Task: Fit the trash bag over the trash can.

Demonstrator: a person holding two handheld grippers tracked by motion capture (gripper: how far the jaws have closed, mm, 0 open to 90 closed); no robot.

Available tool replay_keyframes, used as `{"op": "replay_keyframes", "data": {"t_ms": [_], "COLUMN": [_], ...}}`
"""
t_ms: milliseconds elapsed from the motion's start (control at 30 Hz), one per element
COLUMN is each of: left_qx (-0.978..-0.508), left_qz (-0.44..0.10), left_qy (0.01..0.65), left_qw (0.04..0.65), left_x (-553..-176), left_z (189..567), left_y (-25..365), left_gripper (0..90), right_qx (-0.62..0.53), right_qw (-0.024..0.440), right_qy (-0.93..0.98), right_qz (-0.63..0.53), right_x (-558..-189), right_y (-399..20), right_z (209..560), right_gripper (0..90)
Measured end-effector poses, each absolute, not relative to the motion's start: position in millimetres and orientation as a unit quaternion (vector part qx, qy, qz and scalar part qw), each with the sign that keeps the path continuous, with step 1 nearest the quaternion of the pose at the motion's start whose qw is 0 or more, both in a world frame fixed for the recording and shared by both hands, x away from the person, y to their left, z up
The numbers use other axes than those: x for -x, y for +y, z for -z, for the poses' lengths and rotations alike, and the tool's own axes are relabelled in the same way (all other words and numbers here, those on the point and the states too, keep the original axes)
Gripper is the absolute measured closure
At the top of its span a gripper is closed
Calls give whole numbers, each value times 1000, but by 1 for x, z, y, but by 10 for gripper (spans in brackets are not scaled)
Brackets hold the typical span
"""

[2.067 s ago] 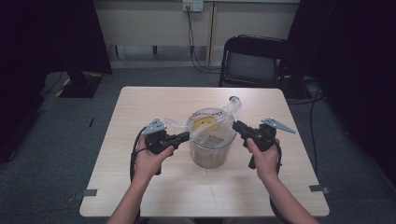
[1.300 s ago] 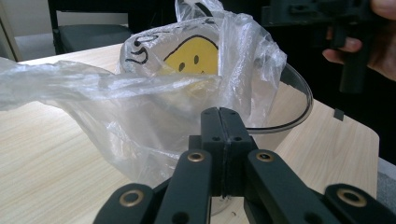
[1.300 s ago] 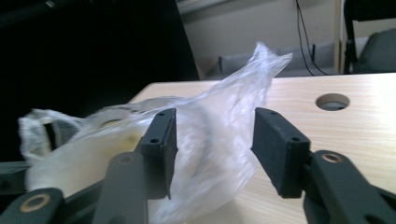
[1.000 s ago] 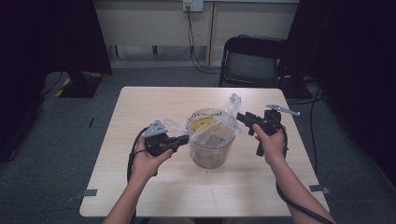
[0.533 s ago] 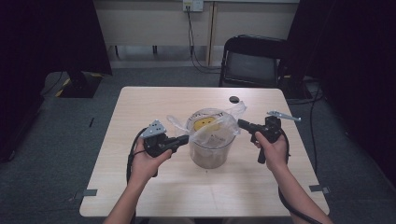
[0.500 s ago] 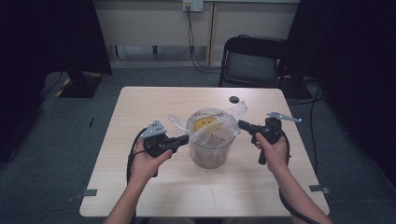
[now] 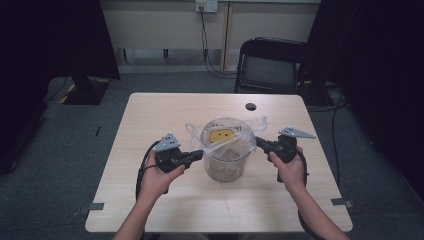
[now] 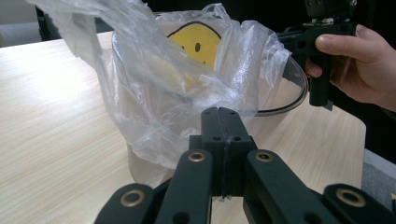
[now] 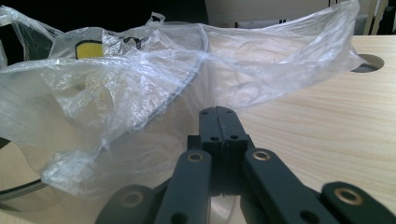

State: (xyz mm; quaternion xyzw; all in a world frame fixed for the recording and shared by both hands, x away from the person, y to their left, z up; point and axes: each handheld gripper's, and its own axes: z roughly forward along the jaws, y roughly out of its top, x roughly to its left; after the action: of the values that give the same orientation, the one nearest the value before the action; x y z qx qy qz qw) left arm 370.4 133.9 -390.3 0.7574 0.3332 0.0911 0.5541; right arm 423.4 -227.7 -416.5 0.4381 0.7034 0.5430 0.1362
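Both grippers, left (image 7: pixel 199 154) and right (image 7: pixel 260 143), pinch the plastic bag (image 8: pixel 187 88) lining the bucket (image 7: pixel 226 165); the gripper views show closed jaws. The table's (image 7: pixel 150 115) far edge lies open.

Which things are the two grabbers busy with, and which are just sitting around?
Busy with:
clear plastic bag, pinched on each side by the left gripper and the right gripper
see-through bucket that the bag lines

Just sitting around:
black chair behind the table
wall socket
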Motion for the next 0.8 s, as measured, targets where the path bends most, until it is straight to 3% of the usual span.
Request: {"op": "replay_keyframes", "data": {"t_ms": [133, 300, 367, 533, 667, 800], "left_qx": [-758, -755, -752, -727, -708, -697], "left_qz": [-98, -111, -121, -145, -147, -142], "left_qy": [334, 339, 340, 360, 385, 409], "left_qw": [552, 550, 552, 566, 574, 571], "left_x": [-369, -367, -366, -369, -384, -406], "left_z": [385, 380, 378, 364, 352, 350], "left_y": [137, 143, 147, 161, 172, 177], "left_gripper": [891, 790, 692, 430, 345, 322], "right_qx": [-430, -434, -442, -458, -477, -503], "right_qw": [150, 177, 191, 201, 189, 183], "right_qy": [706, 693, 683, 658, 654, 652], "right_qz": [-541, -548, -550, -563, -557, -538], "right_x": [-421, -418, -418, -426, -443, -463], "right_y": [-230, -239, -243, -247, -243, -237], "right_z": [412, 397, 389, 366, 359, 362], "right_gripper": [896, 732, 615, 458, 383, 378]}}
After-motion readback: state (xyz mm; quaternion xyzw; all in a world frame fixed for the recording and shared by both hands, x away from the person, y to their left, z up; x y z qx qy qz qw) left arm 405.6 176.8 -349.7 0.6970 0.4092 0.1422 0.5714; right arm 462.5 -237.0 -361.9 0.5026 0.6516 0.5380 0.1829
